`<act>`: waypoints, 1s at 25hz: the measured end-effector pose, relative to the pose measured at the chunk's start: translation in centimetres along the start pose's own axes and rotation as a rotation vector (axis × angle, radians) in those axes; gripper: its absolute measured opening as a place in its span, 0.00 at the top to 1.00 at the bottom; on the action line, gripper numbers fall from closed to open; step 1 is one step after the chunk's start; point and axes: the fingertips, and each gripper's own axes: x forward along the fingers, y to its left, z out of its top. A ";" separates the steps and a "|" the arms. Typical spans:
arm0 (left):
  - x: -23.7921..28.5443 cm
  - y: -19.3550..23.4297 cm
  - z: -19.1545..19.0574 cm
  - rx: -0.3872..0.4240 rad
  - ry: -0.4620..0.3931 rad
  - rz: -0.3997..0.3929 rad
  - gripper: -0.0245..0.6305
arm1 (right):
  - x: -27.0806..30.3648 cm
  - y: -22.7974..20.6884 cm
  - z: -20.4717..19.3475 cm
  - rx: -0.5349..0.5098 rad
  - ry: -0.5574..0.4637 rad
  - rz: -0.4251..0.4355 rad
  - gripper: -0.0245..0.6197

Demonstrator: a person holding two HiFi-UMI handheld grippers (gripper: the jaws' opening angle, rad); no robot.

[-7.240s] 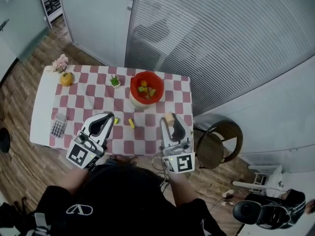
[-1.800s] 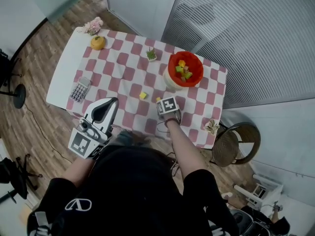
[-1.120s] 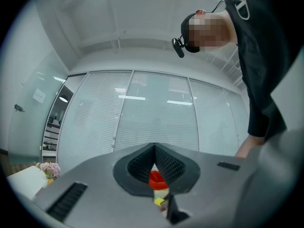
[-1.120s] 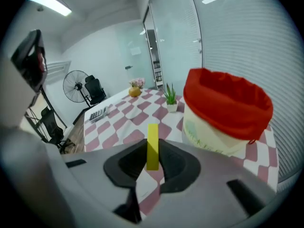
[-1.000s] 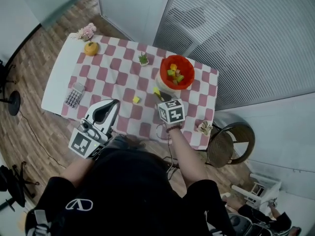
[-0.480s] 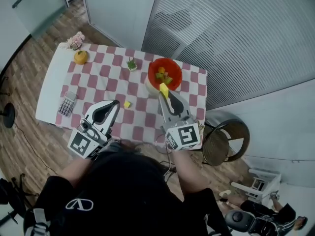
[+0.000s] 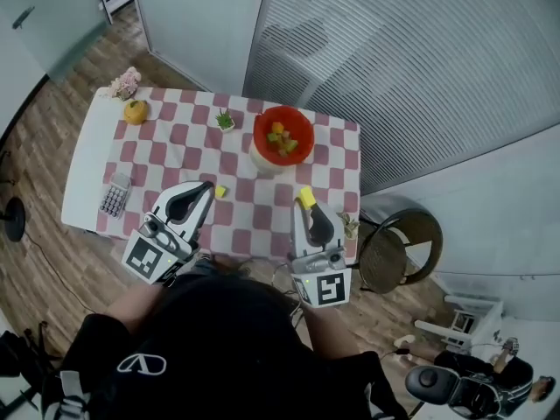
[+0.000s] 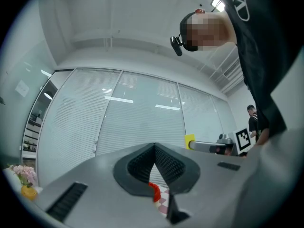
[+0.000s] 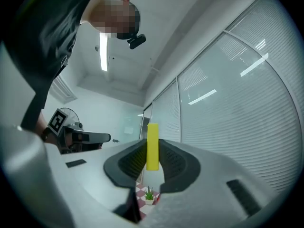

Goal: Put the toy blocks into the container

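Item 1: right gripper (image 7: pixel 308 213) clenched on 1 upright yellow block (image 9: pixel 152 146), held above the table (image 7: pixel 175 160) short of the red container (image 7: pixel 283 136), likely ready for dropping in. Item 2: left gripper (image 7: pixel 203 188) closed, empty, apparently idle beside 1 loose yellow cube (image 7: pixel 221 192).

Checked table (image 7: pixel 188 151), red container (image 7: pixel 262 131), yellow block (image 7: pixel 220 192), plant (image 7: pixel 226 121), calculator (image 7: pixel 114 198), orange (image 7: pixel 134 112)

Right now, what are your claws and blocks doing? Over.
Right claw shut on yellow block. Left claw shut, empty. One small block on table. Red container holds others, nothing blocking it.
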 end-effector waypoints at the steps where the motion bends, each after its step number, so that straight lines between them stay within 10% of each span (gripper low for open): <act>1: 0.0 0.0 -0.2 -0.001 0.006 -0.004 0.95 | -0.2 0.1 -0.1 0.001 0.002 -0.005 0.85; 25: -1.5 1.1 1.3 0.000 -0.018 0.065 0.95 | 10.0 -7.5 -5.3 -0.059 0.054 -0.067 0.85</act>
